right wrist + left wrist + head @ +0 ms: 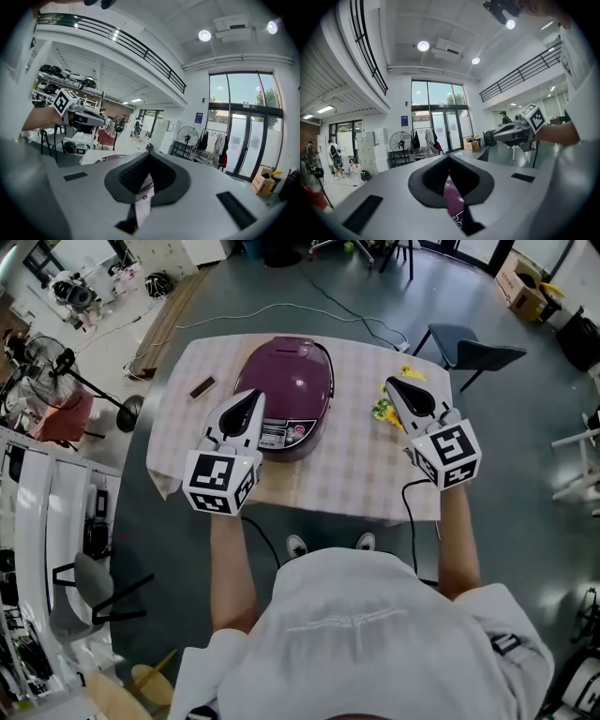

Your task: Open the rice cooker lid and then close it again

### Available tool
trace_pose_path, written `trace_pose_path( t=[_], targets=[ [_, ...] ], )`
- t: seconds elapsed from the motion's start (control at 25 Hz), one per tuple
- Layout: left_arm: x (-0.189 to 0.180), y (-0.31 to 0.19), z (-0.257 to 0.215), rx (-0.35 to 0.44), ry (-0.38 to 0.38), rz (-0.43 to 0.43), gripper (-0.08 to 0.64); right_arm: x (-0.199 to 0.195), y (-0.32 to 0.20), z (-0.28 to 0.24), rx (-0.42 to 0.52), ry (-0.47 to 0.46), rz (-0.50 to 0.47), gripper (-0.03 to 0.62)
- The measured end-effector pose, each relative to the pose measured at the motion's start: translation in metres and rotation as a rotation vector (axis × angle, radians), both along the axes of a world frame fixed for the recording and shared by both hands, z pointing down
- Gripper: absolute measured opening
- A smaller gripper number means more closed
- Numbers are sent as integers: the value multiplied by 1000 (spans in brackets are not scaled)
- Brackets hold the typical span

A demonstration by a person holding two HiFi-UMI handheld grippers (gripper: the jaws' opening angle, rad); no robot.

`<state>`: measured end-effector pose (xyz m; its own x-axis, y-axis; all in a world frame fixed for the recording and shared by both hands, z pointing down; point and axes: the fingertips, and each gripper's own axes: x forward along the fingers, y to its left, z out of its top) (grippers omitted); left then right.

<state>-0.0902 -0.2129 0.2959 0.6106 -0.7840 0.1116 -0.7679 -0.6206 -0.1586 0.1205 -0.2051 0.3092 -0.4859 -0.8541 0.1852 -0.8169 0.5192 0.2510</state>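
The purple rice cooker [286, 390] sits on the checked tablecloth [366, 474] with its lid down. My left gripper [253, 397] hangs shut over the cooker's front left side, holding nothing. In the left gripper view the closed jaws [449, 157] leave a slit that shows the purple cooker [452, 199] just below. My right gripper [390, 384] is shut and empty too, to the right of the cooker and apart from it. The right gripper view looks past its closed tips [149, 153] at the cooker's dome [105, 160] and the left gripper [77, 116].
A yellow item [382, 411] lies on the cloth under the right gripper. A small dark object [202, 387] rests near the table's left edge. A dark chair [471, 348] stands behind the table on the right, a floor fan [56, 367] to the left.
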Motion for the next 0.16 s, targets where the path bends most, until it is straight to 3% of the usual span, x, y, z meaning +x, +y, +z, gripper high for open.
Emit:
trace_pose_path(
  t=[0.16],
  targets=[
    [-3,-2,6,-2,0,4,17,-7,-1,8,-8,10,-12,25]
  ],
)
